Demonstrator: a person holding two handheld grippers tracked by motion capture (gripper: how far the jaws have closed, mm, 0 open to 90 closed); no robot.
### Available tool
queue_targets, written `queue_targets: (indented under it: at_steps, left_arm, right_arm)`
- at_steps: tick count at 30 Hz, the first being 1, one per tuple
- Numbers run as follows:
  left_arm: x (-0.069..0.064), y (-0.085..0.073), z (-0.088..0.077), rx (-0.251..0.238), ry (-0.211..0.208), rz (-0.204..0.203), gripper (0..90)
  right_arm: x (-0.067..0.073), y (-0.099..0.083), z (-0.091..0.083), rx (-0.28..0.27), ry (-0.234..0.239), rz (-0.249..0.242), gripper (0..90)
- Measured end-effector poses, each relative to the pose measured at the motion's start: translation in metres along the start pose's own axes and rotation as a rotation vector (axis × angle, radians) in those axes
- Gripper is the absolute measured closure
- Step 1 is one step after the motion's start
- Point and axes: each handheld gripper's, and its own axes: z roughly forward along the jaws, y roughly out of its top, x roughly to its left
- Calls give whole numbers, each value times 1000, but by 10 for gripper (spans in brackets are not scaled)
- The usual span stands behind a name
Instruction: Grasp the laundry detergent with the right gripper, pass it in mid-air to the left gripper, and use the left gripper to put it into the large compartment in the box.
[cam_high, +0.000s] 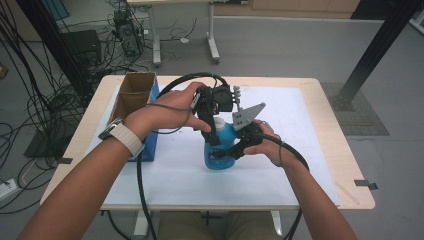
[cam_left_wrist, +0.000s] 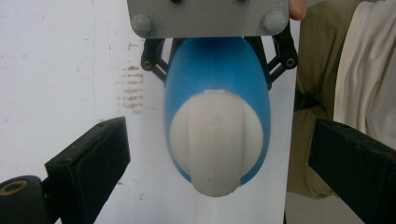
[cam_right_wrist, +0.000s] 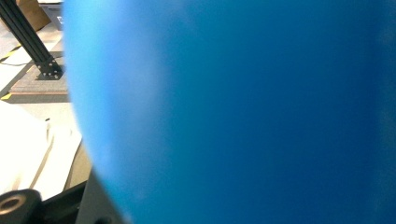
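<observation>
A blue bottle (cam_high: 220, 152) with a white cap (cam_high: 219, 122) stands upright on the white mat (cam_high: 170, 175). My right gripper (cam_high: 234, 150) comes in from the right and is shut on the bottle's body, with its grey plate (cam_left_wrist: 208, 18) above. In the right gripper view the blue bottle (cam_right_wrist: 233, 112) sits right against the camera. My left gripper (cam_high: 215, 131) points down over the bottle. In the left gripper view the white cap (cam_left_wrist: 215, 140) lies between its two black fingers (cam_left_wrist: 93, 158), which stand wide apart from it. The left gripper (cam_left_wrist: 217, 135) is open.
An open cardboard box (cam_high: 132, 95) with a blue side stands at the table's left edge. Black frame posts (cam_high: 372, 50) and many floor cables (cam_high: 35, 100) surround the wooden table (cam_high: 345, 165). The person's lap (cam_left_wrist: 327, 70) is at the near edge.
</observation>
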Motion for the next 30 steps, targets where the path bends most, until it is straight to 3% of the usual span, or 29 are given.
queue_targets:
  at_steps: [30]
  left_arm:
    - [0, 4, 4, 5, 5, 20, 60]
  right_arm:
    - [-1, 1, 1, 1, 5, 10, 431]
